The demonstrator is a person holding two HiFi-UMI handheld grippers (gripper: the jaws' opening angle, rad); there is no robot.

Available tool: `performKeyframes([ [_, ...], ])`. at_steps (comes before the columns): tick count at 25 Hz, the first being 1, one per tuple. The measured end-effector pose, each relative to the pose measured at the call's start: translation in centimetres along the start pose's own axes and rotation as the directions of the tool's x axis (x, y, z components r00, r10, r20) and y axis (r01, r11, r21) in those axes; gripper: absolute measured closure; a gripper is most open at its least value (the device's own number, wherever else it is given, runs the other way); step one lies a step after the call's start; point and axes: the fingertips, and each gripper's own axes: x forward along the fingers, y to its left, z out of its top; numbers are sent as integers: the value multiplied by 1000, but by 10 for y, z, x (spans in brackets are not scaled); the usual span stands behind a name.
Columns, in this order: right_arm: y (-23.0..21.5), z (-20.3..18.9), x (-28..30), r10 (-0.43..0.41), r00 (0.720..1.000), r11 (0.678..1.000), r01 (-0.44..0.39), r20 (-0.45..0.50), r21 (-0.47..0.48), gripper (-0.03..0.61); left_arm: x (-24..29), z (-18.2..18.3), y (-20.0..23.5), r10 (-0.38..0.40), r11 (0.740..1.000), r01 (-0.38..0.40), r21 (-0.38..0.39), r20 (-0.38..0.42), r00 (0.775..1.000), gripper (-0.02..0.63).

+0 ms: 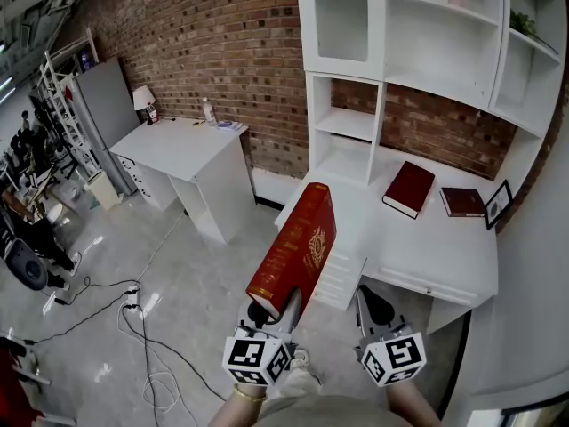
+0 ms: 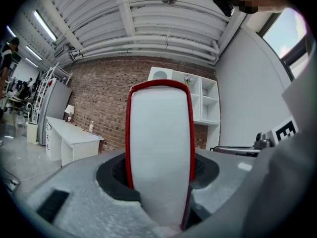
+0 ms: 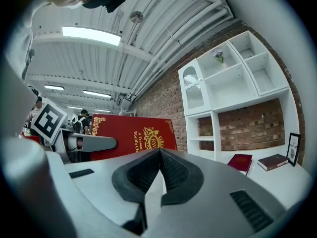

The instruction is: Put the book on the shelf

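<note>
A large red book [image 1: 295, 245] with gold print on its cover stands tilted upward, and my left gripper [image 1: 277, 311] is shut on its lower end. In the left gripper view its white page edge [image 2: 161, 148] fills the gap between the jaws of the left gripper [image 2: 161, 185]. To the right my right gripper [image 1: 373, 306] is shut with nothing in it; the jaws of the right gripper [image 3: 159, 155] meet, and the red book [image 3: 130, 134] shows to their left. Ahead stands the white shelf unit [image 1: 418, 56] over a white desk [image 1: 444, 252].
Two dark red books [image 1: 409, 188] [image 1: 462, 201] and a picture frame [image 1: 498, 205] lie on the desk under the shelves. A second white table [image 1: 182, 145] and a grey cabinet [image 1: 105, 105] stand at the left. Cables [image 1: 133, 318] trail over the floor.
</note>
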Motion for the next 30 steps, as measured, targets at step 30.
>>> performKeyframes([
  [30,-36,8,137,-36,999,999,35,-15,-9,571,123,18,82,-42,999,42,-9,-29,999,380],
])
